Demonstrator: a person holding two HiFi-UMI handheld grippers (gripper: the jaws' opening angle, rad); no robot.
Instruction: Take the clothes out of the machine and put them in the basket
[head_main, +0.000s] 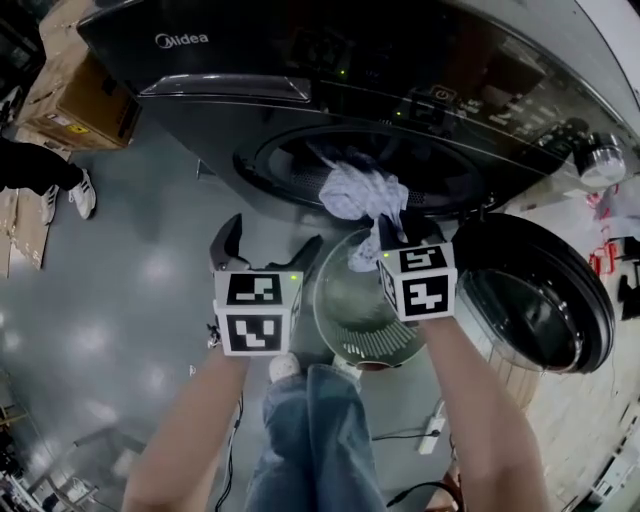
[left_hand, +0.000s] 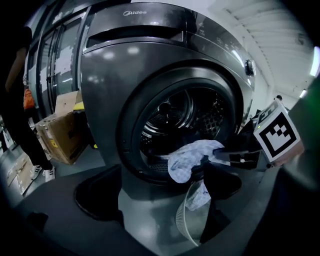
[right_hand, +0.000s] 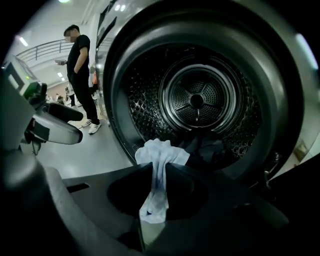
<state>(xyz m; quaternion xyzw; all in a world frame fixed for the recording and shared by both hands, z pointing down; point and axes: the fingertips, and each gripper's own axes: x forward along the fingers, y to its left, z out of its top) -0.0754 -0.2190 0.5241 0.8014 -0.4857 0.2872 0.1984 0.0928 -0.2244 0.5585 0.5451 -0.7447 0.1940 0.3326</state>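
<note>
Left claw (head_main: 268, 246): jaws wide apart, nothing between them. Basket (head_main: 340, 310) sits on the floor just to its right, below and between both claws. Right claw (head_main: 396, 228): jaws closed on the pale garment (head_main: 358, 190), which is bunched at the drum (right_hand: 197, 100) mouth with its tail hanging toward the basket. Dark clothes (right_hand: 212, 148) lie in the drum beyond. Cardboard box (head_main: 85, 95) and bystander (right_hand: 79, 65) are far left of the left claw. Machine door (head_main: 545, 290) hangs open right of the right claw.

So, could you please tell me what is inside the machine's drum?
A dark garment lies at the drum's front bottom, behind the pale cloth clamped in the right gripper. Whatever lies lower is hidden by that cloth and the fingers.
</note>
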